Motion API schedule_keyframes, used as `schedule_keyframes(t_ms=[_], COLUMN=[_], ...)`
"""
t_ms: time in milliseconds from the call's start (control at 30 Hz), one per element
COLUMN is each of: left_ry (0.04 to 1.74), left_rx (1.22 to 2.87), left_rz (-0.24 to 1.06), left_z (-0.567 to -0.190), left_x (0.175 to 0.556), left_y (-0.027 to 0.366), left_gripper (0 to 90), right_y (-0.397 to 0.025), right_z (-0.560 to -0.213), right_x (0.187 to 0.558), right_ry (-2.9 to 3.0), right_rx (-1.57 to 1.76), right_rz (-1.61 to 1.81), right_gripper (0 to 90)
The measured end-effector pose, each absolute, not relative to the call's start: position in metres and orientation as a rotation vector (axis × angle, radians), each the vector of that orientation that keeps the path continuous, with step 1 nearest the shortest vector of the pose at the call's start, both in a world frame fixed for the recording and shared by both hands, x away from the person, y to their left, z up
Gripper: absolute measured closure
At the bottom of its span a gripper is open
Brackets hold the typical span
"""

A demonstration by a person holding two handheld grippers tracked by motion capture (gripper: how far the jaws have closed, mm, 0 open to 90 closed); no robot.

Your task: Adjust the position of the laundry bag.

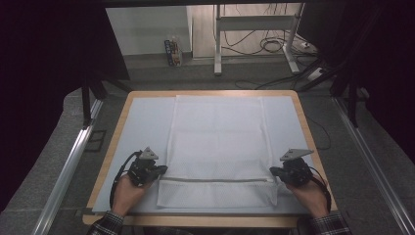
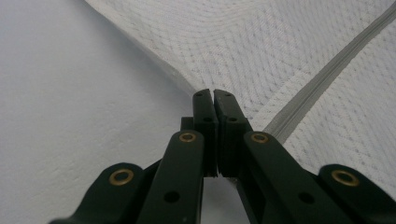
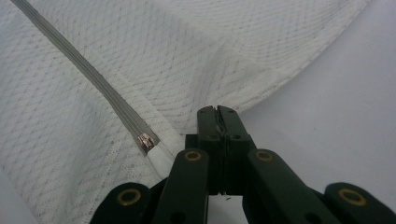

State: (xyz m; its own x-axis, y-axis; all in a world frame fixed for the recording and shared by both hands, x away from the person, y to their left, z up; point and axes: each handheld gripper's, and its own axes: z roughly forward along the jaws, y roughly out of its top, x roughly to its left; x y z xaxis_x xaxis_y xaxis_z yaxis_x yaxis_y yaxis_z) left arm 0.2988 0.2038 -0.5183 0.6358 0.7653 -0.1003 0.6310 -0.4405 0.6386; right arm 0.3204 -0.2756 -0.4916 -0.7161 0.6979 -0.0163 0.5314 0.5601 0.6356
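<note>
A white mesh bag [image 1: 218, 147] is lying flat on the worktop [image 1: 142, 117], zipper [image 1: 215, 180] running across its near end. The left gripper [image 1: 161, 170] and right gripper [image 1: 272, 171] are each pinching a side edge by the zipper, fingers [image 2: 205, 116] closed on the mesh.

Lab: metal frame rails [image 1: 68, 161], floor cables [image 1: 266, 45], dark curtains [image 1: 44, 73].

**No readable text**

Nothing legible appears anywhere. A small printed box [image 1: 172, 52] stands on the floor far beyond both grippers, past the table's far edge (its blue-and-white markings are too small to read), and the mesh bag [image 1: 218, 142] between them bears no label
</note>
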Motion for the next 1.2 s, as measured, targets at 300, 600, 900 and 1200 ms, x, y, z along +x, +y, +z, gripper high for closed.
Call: schedule_keyframes(t_ms=[300,600,900,1200], left_ry=[1.089,1.088,1.078,1.075], left_rx=[2.178,2.142,2.090,2.114], left_rz=[0.304,0.332,0.373,0.358], left_z=[-0.518,-0.516,-0.516,-0.521], left_x=[0.298,0.296,0.286,0.278], left_y=[0.206,0.206,0.210,0.210], left_gripper=[84.9,62.0,31.2,6.7], right_y=[-0.275,-0.275,-0.277,-0.278], right_z=[-0.490,-0.489,-0.489,-0.492], right_x=[0.319,0.318,0.314,0.308], right_ry=[2.508,2.487,2.443,2.457], right_rx=[0.986,0.963,0.954,0.938], right_rz=[0.899,0.930,0.959,0.985], right_gripper=[82.3,65.9,37.2,19.3])
